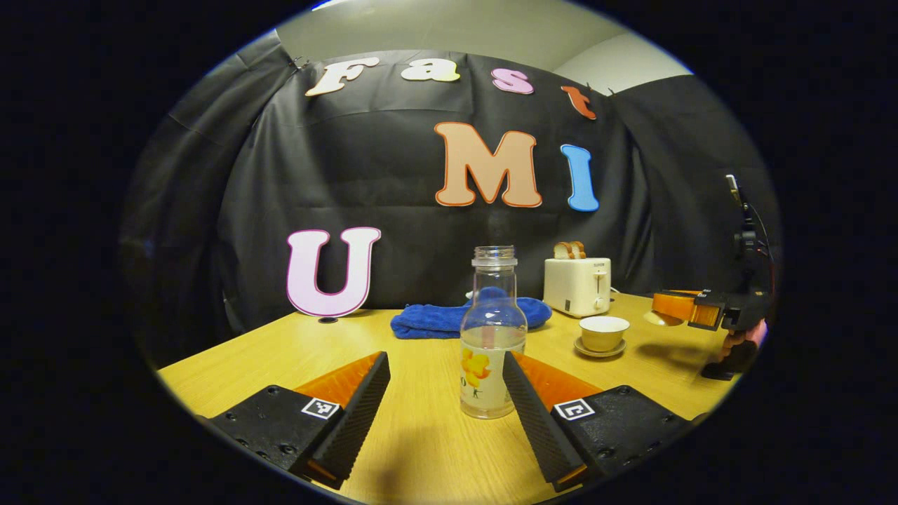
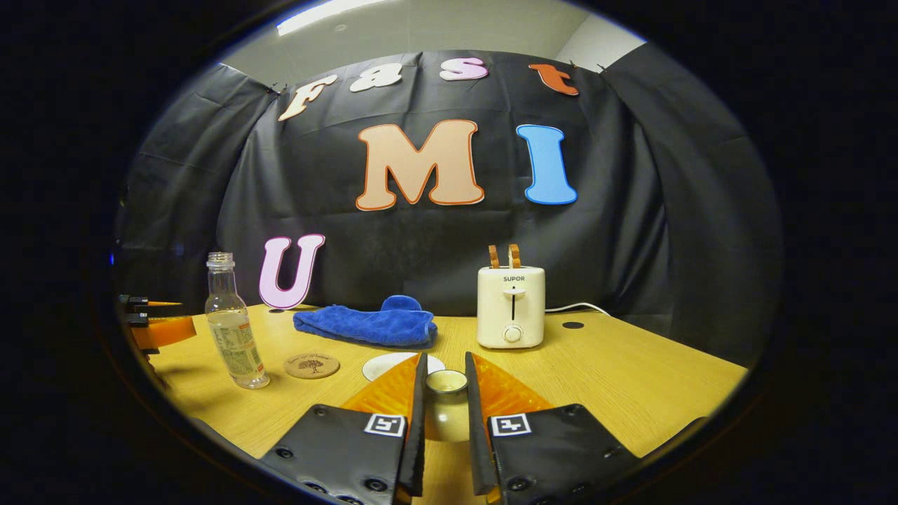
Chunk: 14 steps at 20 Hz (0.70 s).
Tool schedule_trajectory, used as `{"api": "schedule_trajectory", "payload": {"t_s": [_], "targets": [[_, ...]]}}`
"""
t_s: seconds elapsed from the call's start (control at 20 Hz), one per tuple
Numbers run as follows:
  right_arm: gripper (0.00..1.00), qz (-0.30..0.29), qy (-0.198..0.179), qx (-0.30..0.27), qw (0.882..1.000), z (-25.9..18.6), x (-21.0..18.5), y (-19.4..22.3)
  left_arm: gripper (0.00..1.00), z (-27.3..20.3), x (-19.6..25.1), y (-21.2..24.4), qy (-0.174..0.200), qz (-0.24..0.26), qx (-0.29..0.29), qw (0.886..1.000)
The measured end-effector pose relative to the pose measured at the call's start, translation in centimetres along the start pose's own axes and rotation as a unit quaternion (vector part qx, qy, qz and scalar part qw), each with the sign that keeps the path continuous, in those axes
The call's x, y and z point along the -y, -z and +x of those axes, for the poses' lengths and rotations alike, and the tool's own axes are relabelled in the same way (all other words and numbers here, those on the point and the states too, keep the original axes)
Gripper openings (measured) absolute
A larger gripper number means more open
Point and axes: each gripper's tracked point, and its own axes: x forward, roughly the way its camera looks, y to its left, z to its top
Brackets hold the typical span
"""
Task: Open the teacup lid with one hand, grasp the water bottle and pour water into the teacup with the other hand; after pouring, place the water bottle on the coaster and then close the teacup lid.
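At the far left of the right gripper view, the left tongs (image 2: 151, 326) reach in over the edge of the wooden counter (image 2: 631, 372). Just beside them stands the water bottle (image 2: 231, 330), upright, clear and uncapped, holding a little water. To its right lies the round brown coaster (image 2: 312, 365), near the bottle but apart from it, with nothing on it. Behind them a blue towel (image 2: 372, 324) lies crumpled against the wall, and a cream toaster (image 2: 511, 306) with two slices of toast standing in it sits further right. Low in the middle, the right tongs (image 2: 445, 359) are nearly pressed together, pinching the teacup lid (image 2: 447, 393) from both sides and holding it up off the counter.

In the left gripper view, the left tongs (image 1: 445, 359) are spread wide. The water bottle (image 1: 492, 337) stands between them, closer to the right finger, and whether that finger touches the glass cannot be told. The left finger is clearly apart from it. The blue towel (image 1: 470, 315) lies behind the bottle and the toaster (image 1: 577, 286) stands to its right. Right of the bottle, the teacup (image 1: 603, 332) sits uncovered on its saucer (image 1: 598, 348). At the far right, the right tongs (image 1: 701, 308) hang above the counter (image 1: 421, 449), held by a hand (image 1: 744, 337), clear of the cup.
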Motion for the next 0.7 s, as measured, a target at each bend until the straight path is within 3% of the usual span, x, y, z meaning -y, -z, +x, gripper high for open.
{"api": "schedule_trajectory", "payload": {"t_s": [0.25,0.5,0.7], "targets": [[0.3,0.0,0.003,0.0,1.0,-0.7,0.5,-0.1,0.95,1.1,1.3,0.4,0.031,-0.003,-0.005,1.0],[0.29,0.0,0.0,0.0,1.0,-1.0,0.6,0.0,0.95,3.7,1.7,1.7,0.023,-0.003,-0.053,0.998],[0.29,0.0,0.004,0.0,1.0,-1.4,0.9,-0.1,0.95,5.0,2.6,2.5,0.038,0.001,-0.076,0.996]]}}
